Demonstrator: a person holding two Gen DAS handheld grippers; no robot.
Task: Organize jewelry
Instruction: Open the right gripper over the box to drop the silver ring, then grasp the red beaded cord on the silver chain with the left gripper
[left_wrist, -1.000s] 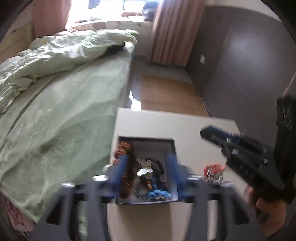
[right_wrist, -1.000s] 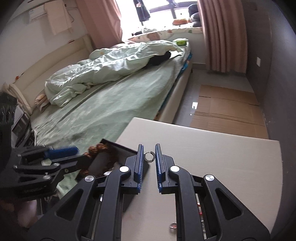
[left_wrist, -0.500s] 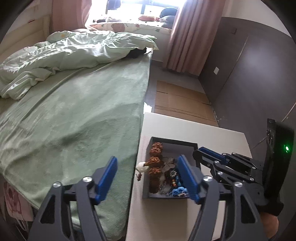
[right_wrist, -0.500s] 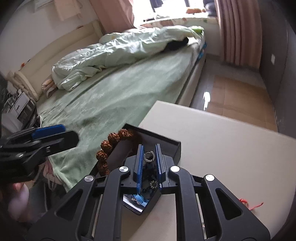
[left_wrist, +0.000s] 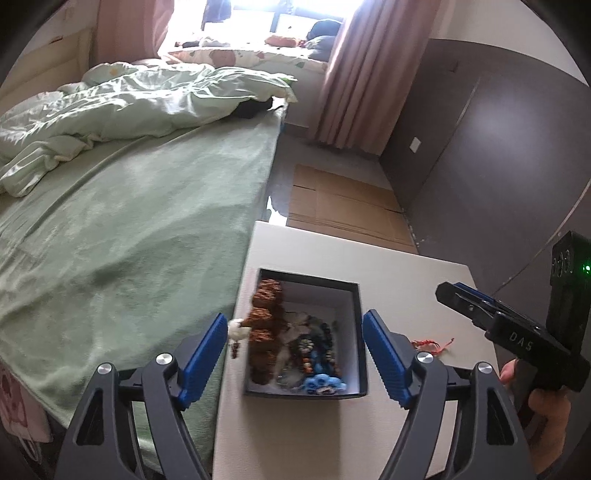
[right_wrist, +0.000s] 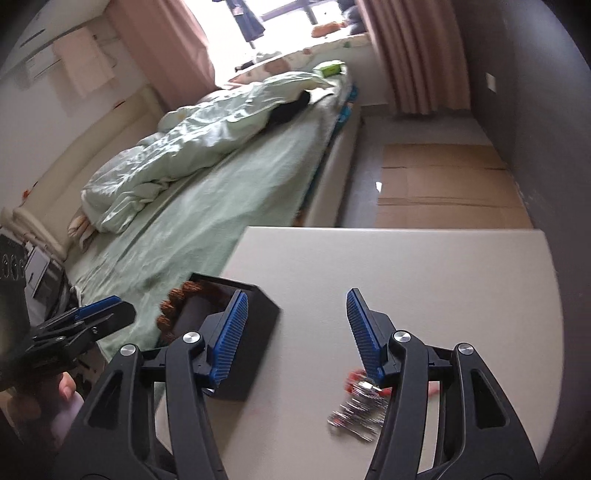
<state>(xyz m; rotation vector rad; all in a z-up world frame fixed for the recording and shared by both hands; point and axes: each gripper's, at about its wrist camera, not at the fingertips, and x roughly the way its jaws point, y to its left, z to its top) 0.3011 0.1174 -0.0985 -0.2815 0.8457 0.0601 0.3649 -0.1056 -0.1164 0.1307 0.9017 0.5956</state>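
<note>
A black jewelry box (left_wrist: 354, 332) sits at the left edge of a white table (left_wrist: 388, 266). It holds a brown bead bracelet (left_wrist: 264, 321), blue beads (left_wrist: 321, 380) and other pieces. My left gripper (left_wrist: 295, 347) is open and hovers just in front of the box, its jaws wider than it. My right gripper (right_wrist: 295, 328) is open and empty above the table, right of the box (right_wrist: 255, 332). A silver and red piece (right_wrist: 358, 410) lies by its right finger. A red string (left_wrist: 430, 344) lies right of the box.
A bed with a green cover (left_wrist: 129, 229) and a rumpled quilt (left_wrist: 147, 99) runs along the table's left edge. Cardboard (left_wrist: 340, 206) lies on the floor beyond the table. A dark wall (left_wrist: 498, 147) stands to the right.
My right gripper opened, the small ring is no longer between its fingers, and it swung right away from over the box. My left gripper pulled back slightly.
</note>
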